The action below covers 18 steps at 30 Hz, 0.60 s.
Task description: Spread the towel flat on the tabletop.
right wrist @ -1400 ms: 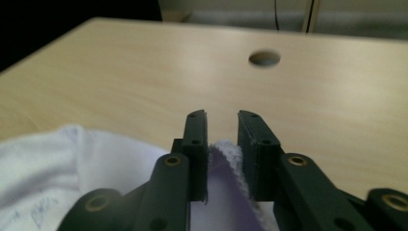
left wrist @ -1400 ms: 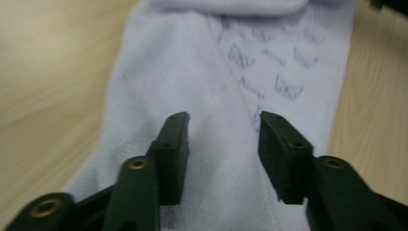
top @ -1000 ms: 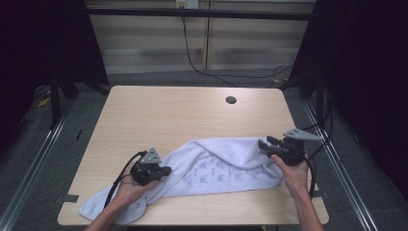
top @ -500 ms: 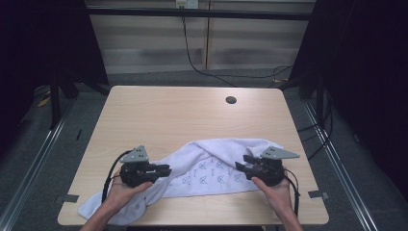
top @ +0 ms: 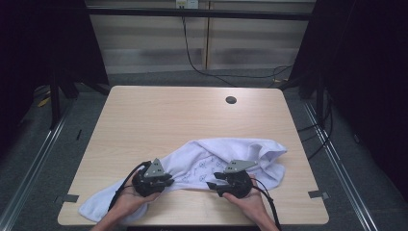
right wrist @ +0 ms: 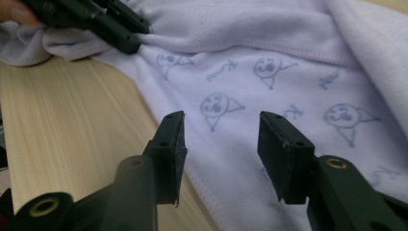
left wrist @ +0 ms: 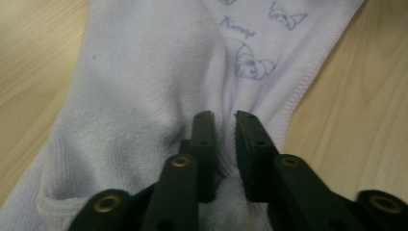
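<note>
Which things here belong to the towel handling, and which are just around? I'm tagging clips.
In the job:
- white towel
- left tongs, pinching a towel fold
- right tongs, open over the towel

Just around:
- table
- its grommet hole
- wall cable

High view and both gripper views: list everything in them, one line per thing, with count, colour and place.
Table: one, light wood, centre of the high view.
Towel: one, white with pale blue cartoon prints, crumpled along the table's near half.
Hole: one, dark, round, in the tabletop's far right part.
Cable: one, black, hanging down the wall behind the table.
Tape: two grey pieces, one at each near corner of the table.
Left hand-held gripper: one, black, jaws pinching a towel fold at the near left.
Right hand-held gripper: one, black, jaws apart above the towel's near edge.
Hands: two, entering from the bottom of the high view, each holding a gripper.
</note>
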{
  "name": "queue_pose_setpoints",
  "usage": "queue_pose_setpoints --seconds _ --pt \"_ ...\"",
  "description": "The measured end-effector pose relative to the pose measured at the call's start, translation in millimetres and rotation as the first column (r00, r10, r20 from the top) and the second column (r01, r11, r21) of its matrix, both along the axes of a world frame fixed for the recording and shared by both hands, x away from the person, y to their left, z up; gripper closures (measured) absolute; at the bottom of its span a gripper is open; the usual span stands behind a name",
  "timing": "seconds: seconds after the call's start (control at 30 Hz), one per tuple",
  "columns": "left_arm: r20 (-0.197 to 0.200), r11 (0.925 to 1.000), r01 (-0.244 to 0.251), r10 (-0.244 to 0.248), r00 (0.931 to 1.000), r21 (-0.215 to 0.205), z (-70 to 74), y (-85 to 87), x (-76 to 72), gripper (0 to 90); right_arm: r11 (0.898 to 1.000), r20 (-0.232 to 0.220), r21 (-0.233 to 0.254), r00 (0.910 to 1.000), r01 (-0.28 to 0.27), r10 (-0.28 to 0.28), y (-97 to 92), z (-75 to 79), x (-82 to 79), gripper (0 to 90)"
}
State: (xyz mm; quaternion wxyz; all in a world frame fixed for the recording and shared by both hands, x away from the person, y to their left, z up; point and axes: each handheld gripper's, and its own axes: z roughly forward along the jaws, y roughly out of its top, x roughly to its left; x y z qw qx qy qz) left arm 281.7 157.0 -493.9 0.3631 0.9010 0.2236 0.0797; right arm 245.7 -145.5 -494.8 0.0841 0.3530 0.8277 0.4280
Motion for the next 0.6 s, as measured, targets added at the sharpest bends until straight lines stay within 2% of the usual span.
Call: queue_pose_setpoints --seconds 0.03,0.07,0.13,0.17,0.2,0.27,0.3,0.33,0.37,0.4,0.43,0.47,0.5,0.53,0.6 --pt "-0.007 1.0000 -0.002 0.002 1.0000 -0.005 1.4 0.0 0.8 82.8 1.000 -0.006 -0.005 0.9999 -0.008 0.008 2.0 -2.2 -0.6 50.3" --pt "-0.023 0.9996 0.003 -0.004 0.9997 -0.027 3.9 1.7 2.1 83.7 0.999 -0.003 -0.026 0.9998 -0.019 0.019 4.1 -4.9 -1.1 48.7" --pt "-0.065 0.9945 -0.009 0.003 0.9979 -0.105 10.5 6.9 4.8 83.7 0.997 0.010 -0.075 0.9996 -0.027 0.028 8.1 -10.2 -3.2 46.0" --pt "-0.065 0.9945 -0.009 0.003 0.9979 -0.105 10.5 6.9 4.8 83.6 0.997 0.010 -0.075 0.9996 -0.027 0.028 8.1 -10.2 -3.2 46.0" --pt "-0.068 0.9896 -0.022 0.013 0.9976 -0.142 17.1 14.0 8.4 83.5 0.996 0.020 -0.078 0.9992 -0.032 0.034 8.0 -10.8 -3.9 46.8" --pt "-0.065 0.9873 -0.035 0.025 0.9976 -0.155 20.4 18.3 12.0 84.3 0.994 0.045 -0.106 0.9984 -0.029 0.034 8.3 -10.9 -5.6 54.3" --pt "-0.065 0.9873 -0.035 0.025 0.9976 -0.155 20.4 18.3 12.0 84.7 0.994 0.045 -0.106 0.9984 -0.029 0.034 8.3 -10.9 -5.6 54.3" --pt "-0.082 0.9819 -0.044 0.029 0.9962 -0.184 23.1 20.7 15.0 84.8 0.991 0.061 -0.134 0.9977 -0.022 0.030 7.0 -9.6 -5.6 73.5" --pt "-0.091 0.9753 -0.043 0.023 0.9955 -0.217 25.9 22.6 15.8 84.8 0.991 0.059 -0.137 0.9981 -0.009 0.017 3.8 -8.9 -4.4 82.6" --pt "-0.088 0.9694 -0.044 0.023 0.9958 -0.241 29.9 25.8 16.0 86.0 0.992 0.047 -0.129 0.9989 0.002 0.004 0.2 -8.9 -3.4 85.9" --pt "-0.088 0.9694 -0.044 0.023 0.9958 -0.241 29.9 25.8 16.0 85.9 0.992 0.047 -0.129 0.9989 0.002 0.004 0.2 -8.9 -3.4 85.9" --pt "-0.068 0.9661 -0.061 0.045 0.9966 -0.251 37.6 33.3 16.5 86.1 0.990 0.045 -0.142 0.9990 0.012 -0.006 -7.4 -7.6 -3.3 86.8" --pt "-0.065 0.9626 -0.070 0.054 0.9964 -0.262 39.8 37.6 17.6 86.5 0.989 0.046 -0.146 0.9988 0.021 -0.015 -11.5 -6.4 -3.9 87.2" --pt "-0.065 0.9626 -0.070 0.054 0.9964 -0.262 39.8 37.6 17.6 86.9 0.992 0.038 -0.126 0.9991 0.026 -0.021 -16.6 -5.1 -4.5 87.2" --pt "-0.091 0.9468 -0.119 0.095 0.9912 -0.299 41.1 50.1 24.0 87.0 0.992 0.051 -0.113 0.9977 0.051 -0.045 -28.4 1.3 -5.9 87.3"
